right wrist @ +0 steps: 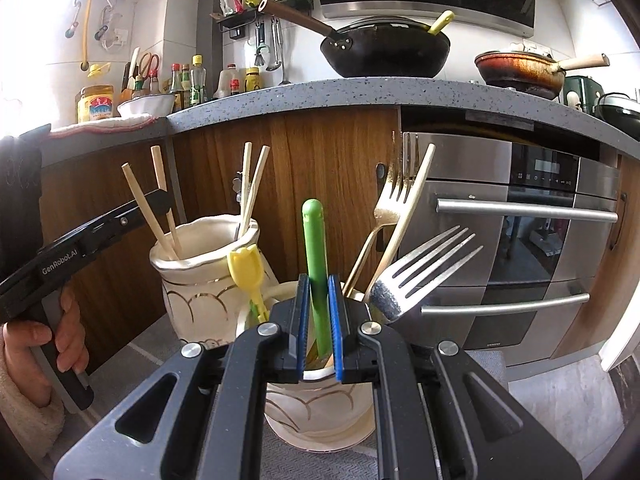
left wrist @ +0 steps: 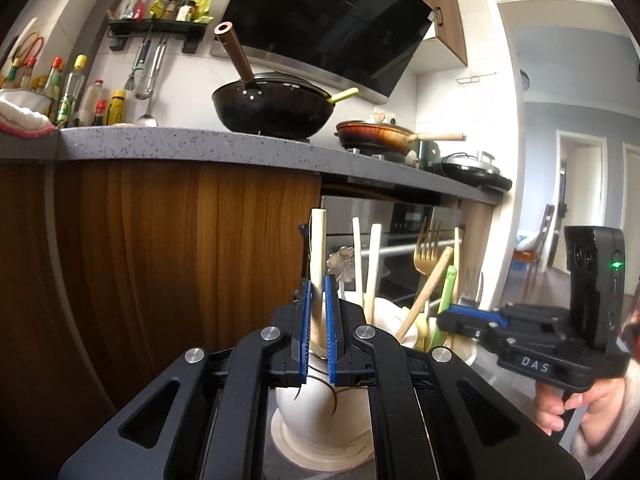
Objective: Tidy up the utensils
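Wooden chopsticks, forks and a yellow tulip-shaped pick crowd two cream ceramic holders around your grips, with the cabinet front and oven close behind. Your left hand-held gripper is clamped on an upright wooden chopstick over the rear holder; your right hand-held gripper is clamped on a green utensil, standing nearly vertical in the front holder. Both lower ends are hidden.
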### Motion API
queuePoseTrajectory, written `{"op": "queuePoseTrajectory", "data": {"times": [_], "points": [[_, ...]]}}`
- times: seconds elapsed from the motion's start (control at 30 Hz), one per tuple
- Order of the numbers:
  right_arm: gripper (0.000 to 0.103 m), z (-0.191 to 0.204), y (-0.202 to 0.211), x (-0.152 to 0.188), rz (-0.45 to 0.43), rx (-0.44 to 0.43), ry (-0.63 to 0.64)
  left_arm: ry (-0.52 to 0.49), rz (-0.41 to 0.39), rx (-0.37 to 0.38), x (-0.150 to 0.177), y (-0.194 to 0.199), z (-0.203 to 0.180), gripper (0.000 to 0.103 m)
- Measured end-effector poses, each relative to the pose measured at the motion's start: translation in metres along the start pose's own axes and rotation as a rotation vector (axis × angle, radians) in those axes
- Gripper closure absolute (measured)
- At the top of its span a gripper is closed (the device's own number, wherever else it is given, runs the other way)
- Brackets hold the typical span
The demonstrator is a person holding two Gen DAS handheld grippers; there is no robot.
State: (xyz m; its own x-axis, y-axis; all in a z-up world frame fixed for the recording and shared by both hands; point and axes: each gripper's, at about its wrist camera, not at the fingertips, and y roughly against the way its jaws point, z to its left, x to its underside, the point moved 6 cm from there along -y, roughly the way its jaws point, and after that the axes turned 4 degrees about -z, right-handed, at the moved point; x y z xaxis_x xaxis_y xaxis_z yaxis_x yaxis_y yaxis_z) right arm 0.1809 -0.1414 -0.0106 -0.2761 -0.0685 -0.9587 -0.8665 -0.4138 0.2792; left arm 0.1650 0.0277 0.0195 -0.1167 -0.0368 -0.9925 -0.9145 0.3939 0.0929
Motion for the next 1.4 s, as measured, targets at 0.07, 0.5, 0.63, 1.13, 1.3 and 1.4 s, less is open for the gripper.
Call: {"op": "queuePoseTrajectory", "data": {"times": [0.07, 0.5, 0.63, 1.13, 1.3, 1.4], "points": [[0.087, 0.002, 0.002, -0.001, -0.009, -0.001, 0.008, -0.005, -0.006, -0.002, -0.001, 0.003, -0.002, 0.085], [0.081, 0.009, 0.05, 0.001, -0.055, 0.035, 0.02, -0.027, 0.021, -0.073, 0.017, 0.045, -0.012, 0.069], [0.074, 0.013, 0.061, 0.01, -0.051, 0.043, 0.02, -0.045, 0.049, -0.098, 0.031, 0.058, -0.02, 0.063], [0.029, 0.011, 0.089, 0.039, -0.093, 0.117, 0.05, -0.101, 0.042, -0.183, 0.053, 0.085, -0.036, 0.016], [0.018, 0.008, 0.091, 0.041, -0.125, 0.119, 0.042, -0.112, 0.039, -0.189, 0.057, 0.083, -0.037, 0.011], [0.016, 0.006, 0.091, 0.042, -0.148, 0.131, 0.045, -0.106, 0.047, -0.188, 0.061, 0.081, -0.037, 0.011]]}}
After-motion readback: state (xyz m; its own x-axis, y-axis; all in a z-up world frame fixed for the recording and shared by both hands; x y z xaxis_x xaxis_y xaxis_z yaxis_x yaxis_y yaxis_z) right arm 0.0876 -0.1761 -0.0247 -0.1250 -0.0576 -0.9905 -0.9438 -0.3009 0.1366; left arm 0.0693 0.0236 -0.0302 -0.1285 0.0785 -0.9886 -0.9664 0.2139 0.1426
